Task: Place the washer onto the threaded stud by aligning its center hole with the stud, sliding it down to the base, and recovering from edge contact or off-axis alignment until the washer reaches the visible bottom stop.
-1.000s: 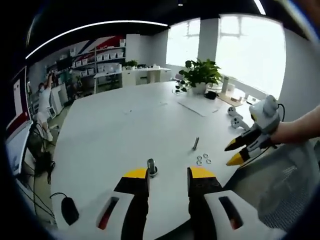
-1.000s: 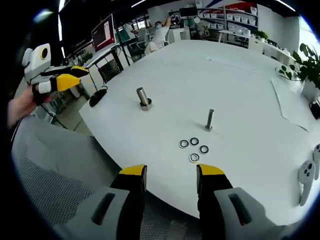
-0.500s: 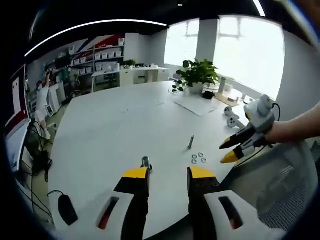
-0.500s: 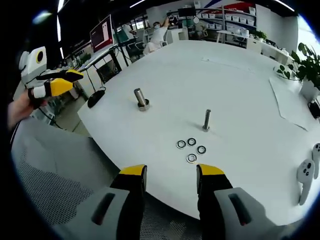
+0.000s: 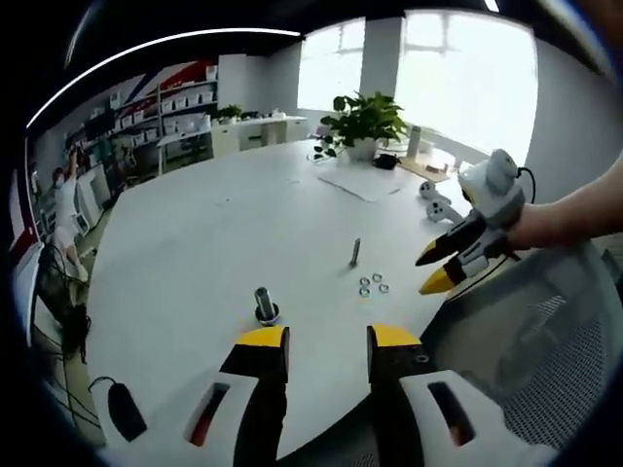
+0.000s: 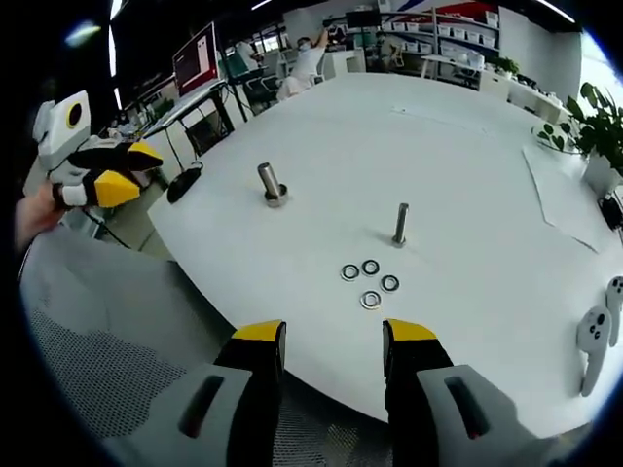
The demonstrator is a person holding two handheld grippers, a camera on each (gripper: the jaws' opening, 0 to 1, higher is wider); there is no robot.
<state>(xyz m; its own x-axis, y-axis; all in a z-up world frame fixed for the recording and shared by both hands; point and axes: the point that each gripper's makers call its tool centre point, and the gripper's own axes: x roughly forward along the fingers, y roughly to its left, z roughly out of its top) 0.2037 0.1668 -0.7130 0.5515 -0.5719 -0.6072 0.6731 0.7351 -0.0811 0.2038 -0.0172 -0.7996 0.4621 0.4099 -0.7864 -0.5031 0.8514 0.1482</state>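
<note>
Several steel washers (image 6: 369,281) lie in a small cluster on the white table (image 6: 467,175), also seen as washers (image 5: 373,285). Just beyond them a thin threaded stud (image 6: 400,224) stands upright, the same stud (image 5: 355,252) in the left gripper view. A thicker stud with a round base (image 6: 269,183) stands further left, near my left jaws as the thick stud (image 5: 264,305). My right gripper (image 6: 331,336) is open, held short of the table edge, with nothing in it. My left gripper (image 5: 326,341) is open and empty too. The right gripper (image 5: 436,269) enters the left gripper view; the left gripper (image 6: 122,173) enters the right gripper view.
A mesh chair back (image 6: 107,379) lies under my right gripper at the table's edge. A black mouse (image 6: 181,183) sits at the left rim. White controllers (image 6: 596,336), papers (image 6: 565,199) and a potted plant (image 5: 362,122) occupy the far side. A person (image 6: 310,53) stands by distant shelves.
Both views have shifted a little: the washers and studs sit slightly higher in the right gripper view, and the left gripper view has turned, showing the thick stud clear of its jaws. Both grippers stay open.
</note>
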